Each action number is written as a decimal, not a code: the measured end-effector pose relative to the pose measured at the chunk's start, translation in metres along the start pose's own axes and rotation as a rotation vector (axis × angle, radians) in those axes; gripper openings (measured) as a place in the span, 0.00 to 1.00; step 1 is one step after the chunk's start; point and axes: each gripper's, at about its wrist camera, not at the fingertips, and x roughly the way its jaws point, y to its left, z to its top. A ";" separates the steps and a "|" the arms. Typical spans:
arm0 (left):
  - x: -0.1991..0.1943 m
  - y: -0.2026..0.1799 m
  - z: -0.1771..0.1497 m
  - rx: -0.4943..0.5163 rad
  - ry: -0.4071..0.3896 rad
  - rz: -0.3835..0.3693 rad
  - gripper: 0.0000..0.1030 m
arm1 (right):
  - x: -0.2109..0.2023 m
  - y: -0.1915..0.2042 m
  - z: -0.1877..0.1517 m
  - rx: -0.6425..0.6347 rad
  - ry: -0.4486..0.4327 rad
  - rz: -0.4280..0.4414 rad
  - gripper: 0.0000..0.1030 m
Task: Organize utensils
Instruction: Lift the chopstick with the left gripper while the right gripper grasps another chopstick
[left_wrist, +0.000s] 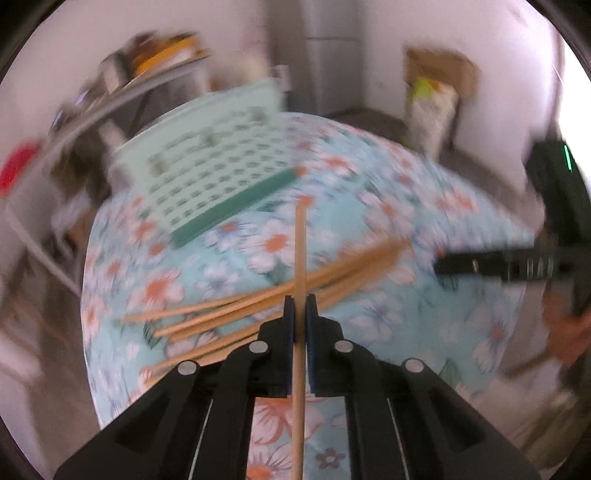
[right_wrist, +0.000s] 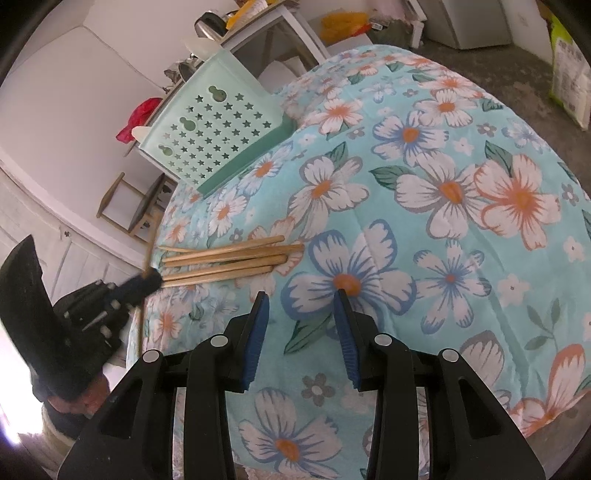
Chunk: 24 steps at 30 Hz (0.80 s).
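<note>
Here the left gripper is clenching a single chopstick, its jaws pressed together on the shaft partway along. In the left wrist view the stick is running straight up the middle of the frame, from the bottom edge, between the pads, to a tip just below the green holder. Gripping it mid-shaft rather than at an end is probably keeping it balanced, so that it can be steered end-first into the holder.

The remaining chopsticks are lying in a loose bundle on the flowered tablecloth, left of centre in the right wrist view and just beyond the left gripper's tips in its own view. They are lying roughly parallel and touching one another, so taking them one at a time looks like the tidier way to clear them.

The mint-green perforated holder is lying tilted at the far edge of the table, in the upper left of the right wrist view, its darker green rim facing the bundle. Being near the pile, it is presumably where the sticks are going; whether it already has any inside I cannot tell.

The right gripper is hanging released, jaws apart with nothing between them, over bare cloth to the right of the bundle. It seems to be waiting out of the way, leaving the left a clear path toward the holder. The left wrist view is blurred, so fine detail there is uncertain.
</note>
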 end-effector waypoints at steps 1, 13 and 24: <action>-0.005 0.015 0.000 -0.089 -0.013 -0.012 0.05 | -0.001 0.003 0.001 -0.012 -0.002 0.005 0.36; -0.008 0.136 -0.069 -0.898 -0.062 -0.059 0.05 | 0.038 0.105 0.034 -0.437 0.075 0.112 0.35; 0.001 0.150 -0.096 -0.988 -0.042 -0.049 0.05 | 0.118 0.161 0.040 -0.751 0.241 0.028 0.25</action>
